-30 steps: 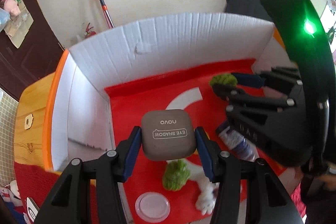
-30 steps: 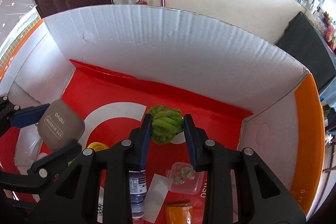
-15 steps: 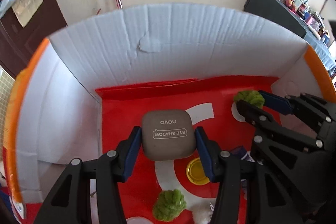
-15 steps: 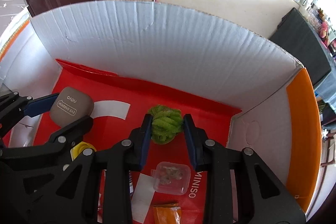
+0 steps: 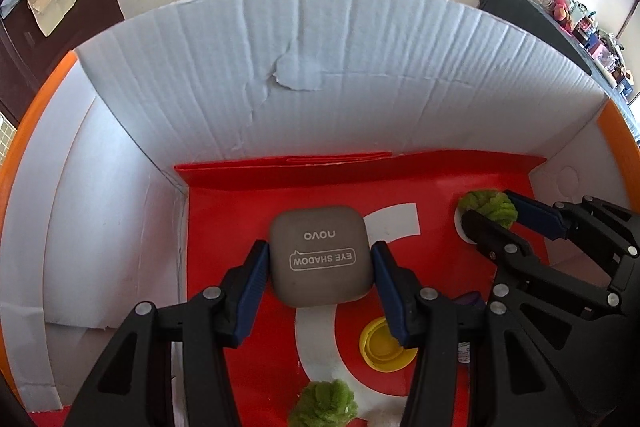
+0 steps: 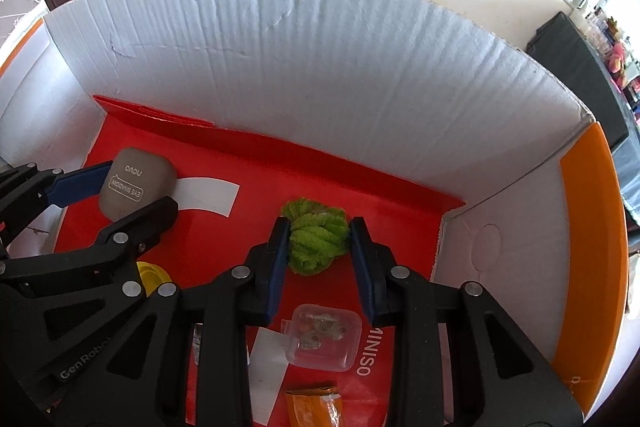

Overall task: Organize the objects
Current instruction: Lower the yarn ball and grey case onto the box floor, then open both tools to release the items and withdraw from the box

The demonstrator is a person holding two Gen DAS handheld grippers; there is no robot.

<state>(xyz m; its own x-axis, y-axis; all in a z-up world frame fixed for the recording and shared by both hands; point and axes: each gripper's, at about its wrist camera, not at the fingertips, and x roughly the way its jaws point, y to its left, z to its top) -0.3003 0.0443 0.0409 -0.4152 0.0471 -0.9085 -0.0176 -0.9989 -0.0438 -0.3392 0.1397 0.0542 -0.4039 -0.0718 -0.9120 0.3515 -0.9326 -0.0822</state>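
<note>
My left gripper is shut on a grey-brown eye shadow case and holds it low over the red floor of a white cardboard box, near the box's far left corner. The case and that gripper also show at the left of the right wrist view. My right gripper is shut on a green fuzzy ball, held near the box's far wall toward the right side. From the left wrist view the same ball sits between the right gripper's fingers.
On the box floor lie a yellow cap, a second green fuzzy ball, a clear plastic case and an orange packet. The box walls rise on three sides; an orange flap stands at the right.
Both grippers have sunk deeper into the box toward its far wall, each still gripping its object. The left one rolled, so the box now sits more level in its view.
</note>
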